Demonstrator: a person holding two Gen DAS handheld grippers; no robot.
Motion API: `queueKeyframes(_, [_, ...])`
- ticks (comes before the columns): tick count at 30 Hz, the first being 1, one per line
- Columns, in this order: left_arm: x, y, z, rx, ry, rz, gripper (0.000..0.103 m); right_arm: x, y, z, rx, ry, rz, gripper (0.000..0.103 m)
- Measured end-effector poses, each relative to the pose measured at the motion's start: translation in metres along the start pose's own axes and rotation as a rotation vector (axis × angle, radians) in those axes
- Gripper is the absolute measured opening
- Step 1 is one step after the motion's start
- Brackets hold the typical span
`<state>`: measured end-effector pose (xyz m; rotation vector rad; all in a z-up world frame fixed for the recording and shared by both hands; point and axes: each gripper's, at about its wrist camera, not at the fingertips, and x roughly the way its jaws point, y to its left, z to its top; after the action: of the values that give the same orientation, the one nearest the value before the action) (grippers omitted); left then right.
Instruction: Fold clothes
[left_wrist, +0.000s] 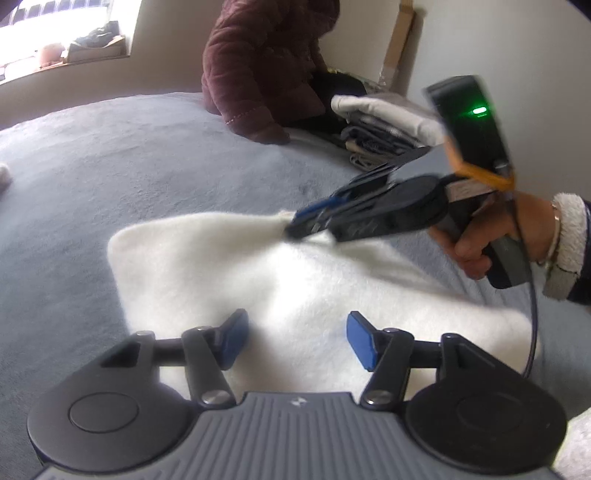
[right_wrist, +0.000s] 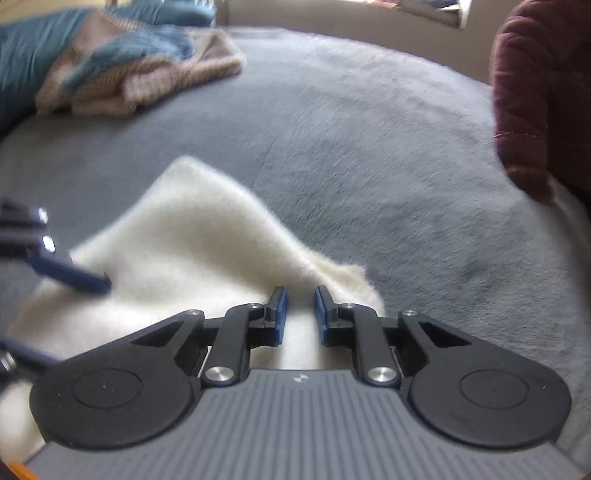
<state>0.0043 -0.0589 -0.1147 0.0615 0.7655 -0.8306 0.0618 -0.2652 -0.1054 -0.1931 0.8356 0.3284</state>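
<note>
Gripping white fleece garment (left_wrist: 229, 266) on grey bed (left_wrist: 92, 177): right tool (left_wrist: 295, 230) clamped on its far corner | left tool (left_wrist: 293, 338) spread apart above near edge, empty | risk: corner slips out, fold skews.

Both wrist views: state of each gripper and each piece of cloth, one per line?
Left gripper: open, nothing between its pads.
Right gripper: shut on a corner of the white fleece.
White fleece: partly lifted by that corner.
Folded clothes: stacked.
Tan and teal blanket: rumpled heap.
</note>
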Motion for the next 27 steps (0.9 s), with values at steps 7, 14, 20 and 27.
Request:
queueKeyframes(7, [0.004, 0.008, 0.000, -0.005, -0.023, -0.027, 0.061, -0.043, -0.034, -0.021, 0.294, 0.005, 0.068, 0.019])
queueKeyframes(14, [0.009, 0.001, -0.002, 0.047, -0.045, -0.013, 0.062, -0.029, -0.047, -0.043, 0.501, 0.042, 0.147, 0.026])
queueKeyframes(20, [0.008, -0.004, -0.003, 0.060, -0.051, -0.006, 0.062, -0.030, -0.045, -0.046, 0.512, 0.036, 0.163, 0.027])
queueKeyframes(27, [0.003, -0.015, -0.004, 0.106, -0.081, -0.024, 0.062, -0.038, -0.032, -0.038, 0.429, -0.052, 0.174, 0.011])
